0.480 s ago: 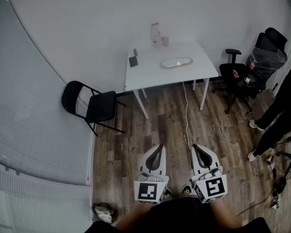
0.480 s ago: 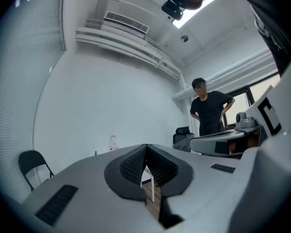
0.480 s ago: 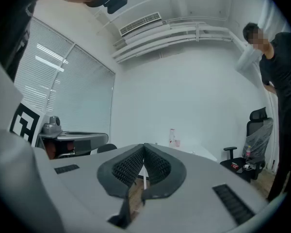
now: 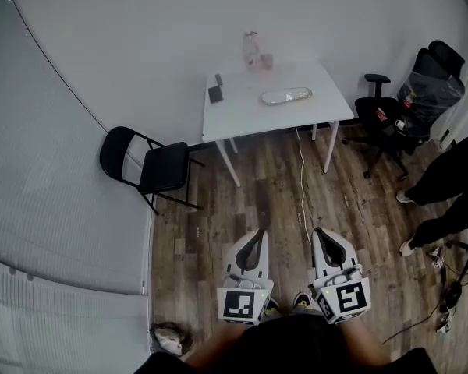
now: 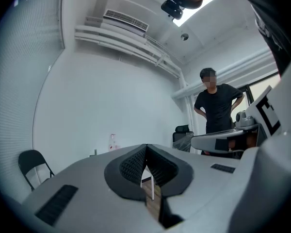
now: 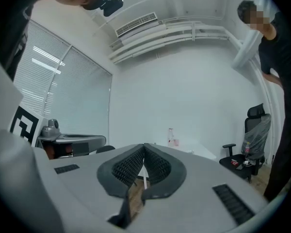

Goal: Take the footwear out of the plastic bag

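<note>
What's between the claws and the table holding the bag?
Head view: wood floor, bare except a white cable running from the table toward the right claw.

Head view steeply down, far off; both gripper views level, low; all share white table [image 4: 273,100]

Bright, even light fills the room. It comes from a ceiling light [image 5: 203,6] that burns out to white glare in the left gripper view (the right gripper view catches it too, at its top edge). Shadows under the table [image 4: 242,117] and the folding chair [image 4: 152,166] are faint and soft. Every view bows at its edges, and the gripper views go dark at the corners. The left gripper [image 5: 146,149] looks slightly soft close to its lens.
</note>
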A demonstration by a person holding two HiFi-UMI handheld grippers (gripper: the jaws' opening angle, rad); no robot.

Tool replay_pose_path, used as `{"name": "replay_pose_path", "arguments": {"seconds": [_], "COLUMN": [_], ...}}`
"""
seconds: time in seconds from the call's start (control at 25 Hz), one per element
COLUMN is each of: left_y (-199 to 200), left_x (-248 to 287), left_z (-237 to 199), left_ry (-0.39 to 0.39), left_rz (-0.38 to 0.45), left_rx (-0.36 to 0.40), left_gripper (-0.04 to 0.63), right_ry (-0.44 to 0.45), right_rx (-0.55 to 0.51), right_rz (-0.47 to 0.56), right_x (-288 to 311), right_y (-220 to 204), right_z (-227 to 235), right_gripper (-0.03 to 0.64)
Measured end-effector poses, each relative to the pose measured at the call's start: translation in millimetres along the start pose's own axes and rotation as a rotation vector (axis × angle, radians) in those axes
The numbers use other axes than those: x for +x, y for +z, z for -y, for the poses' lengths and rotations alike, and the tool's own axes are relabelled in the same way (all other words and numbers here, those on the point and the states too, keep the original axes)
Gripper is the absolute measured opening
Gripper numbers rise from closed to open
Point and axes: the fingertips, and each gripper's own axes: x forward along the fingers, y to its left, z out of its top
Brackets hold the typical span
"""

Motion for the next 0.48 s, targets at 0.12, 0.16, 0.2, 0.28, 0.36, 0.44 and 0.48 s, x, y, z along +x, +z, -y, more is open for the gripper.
{"name": "replay_pose_path", "arguments": {"seconds": [0.12, 0.16, 0.2, 0.28, 0.36, 0.44, 0.48], "left_y": [-0.7, -0.1, 0.8, 1.6, 1.1, 0.9, 0.9], "left_x": [-0.5, -0.2, 0.5, 1.3, 0.8, -0.1, -0.7], "left_z": [-2.5, -3.5, -4.4, -5.3, -6.5, -7.5, -7.8], "left_ry": [-0.005, -0.002, 0.003, 0.007, 0.005, 0.004, 0.003], "left_rz": [0.002, 0.0, -0.004, -0.007, -0.007, -0.005, -0.004], "left_rx": [0.019, 0.013, 0.003, -0.008, -0.006, -0.001, 0.0], "left_gripper": [0.021, 0.021, 0.021, 0.021, 0.021, 0.021, 0.021], "right_ry": [-0.009, -0.008, -0.007, -0.003, 0.001, 0.003, 0.003], "right_rx": [0.023, 0.027, 0.031, 0.033, 0.03, 0.033, 0.037], "right_rz": [0.017, 0.017, 0.016, 0.012, 0.013, 0.018, 0.021], "right_x": [-1.4, -1.2, -0.8, -0.4, -0.8, -1.4, -1.6], "right_y": [0.9, 0.7, 0.1, -1.2, -1.3, -0.1, 0.5], "right_z": [2.9, 3.1, 3.2, 2.8, 1.4, 0.5, 0.1], "right_gripper": [0.017, 0.017, 0.017, 0.017, 0.017, 0.017, 0.017]}}
